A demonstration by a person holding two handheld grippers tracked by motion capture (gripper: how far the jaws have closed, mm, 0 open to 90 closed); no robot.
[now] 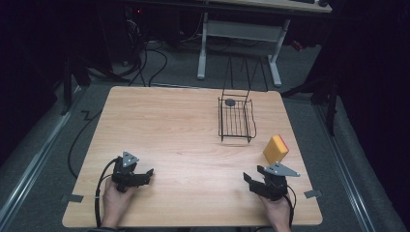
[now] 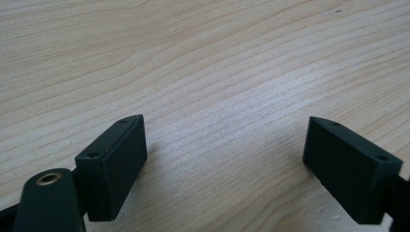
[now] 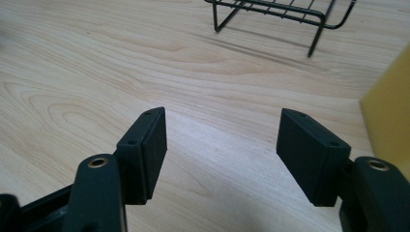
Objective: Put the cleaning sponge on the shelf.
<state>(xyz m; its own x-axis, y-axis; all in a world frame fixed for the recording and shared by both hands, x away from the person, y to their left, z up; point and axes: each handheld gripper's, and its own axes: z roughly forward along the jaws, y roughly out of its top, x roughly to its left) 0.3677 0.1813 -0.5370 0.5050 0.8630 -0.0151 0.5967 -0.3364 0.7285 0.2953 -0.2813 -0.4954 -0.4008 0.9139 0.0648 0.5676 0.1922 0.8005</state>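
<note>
wire basket [image 1: 236,119]: black, open-topped, upright on the table's far right part, handle raised, a small dark round item [image 1: 230,102] at its far end | sponge [image 1: 275,149]: yellow block with a red-orange face, standing on edge, tilted, near the right edge, just ahead of the basket's near end, apart from it

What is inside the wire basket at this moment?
One small dark round thing lies at the far end of the basket; what it is cannot be told. Elsewhere the table shows through the wires. The yellow sponge stands outside, nearer the person.
</note>
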